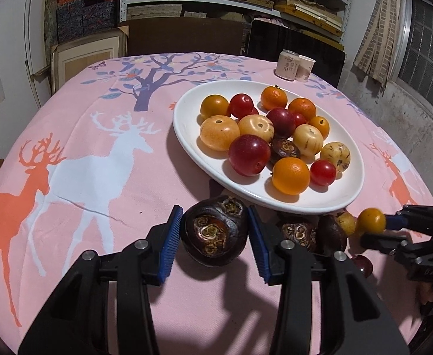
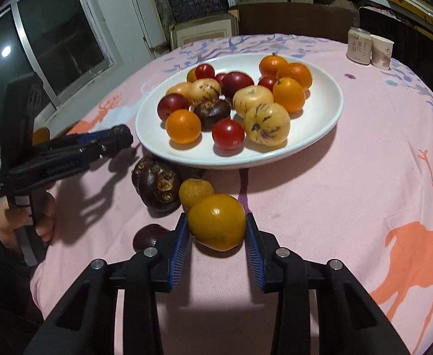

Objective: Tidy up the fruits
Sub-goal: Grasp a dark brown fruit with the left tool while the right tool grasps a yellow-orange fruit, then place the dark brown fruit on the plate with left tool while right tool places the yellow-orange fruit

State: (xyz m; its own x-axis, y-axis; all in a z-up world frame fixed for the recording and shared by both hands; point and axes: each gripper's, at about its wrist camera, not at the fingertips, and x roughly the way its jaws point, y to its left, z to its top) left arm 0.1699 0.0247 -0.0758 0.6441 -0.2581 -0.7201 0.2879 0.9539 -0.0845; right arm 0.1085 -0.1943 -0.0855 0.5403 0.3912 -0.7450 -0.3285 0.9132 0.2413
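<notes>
Left gripper (image 1: 215, 238) clamps dark fruit (image 1: 213, 230); right gripper (image 2: 217, 238) clamps orange (image 2: 216, 222).

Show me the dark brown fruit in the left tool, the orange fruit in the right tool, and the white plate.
Dark brown fruit (image 1: 213, 230): left wrist view, its front face.
Orange fruit (image 2: 216, 222): right wrist view, its top.
White plate (image 2: 326, 109): right wrist view, bare right rim.

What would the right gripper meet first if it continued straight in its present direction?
Holding the orange fruit, the right gripper would probably meet the small yellowish fruit first, then the white plate.
</notes>
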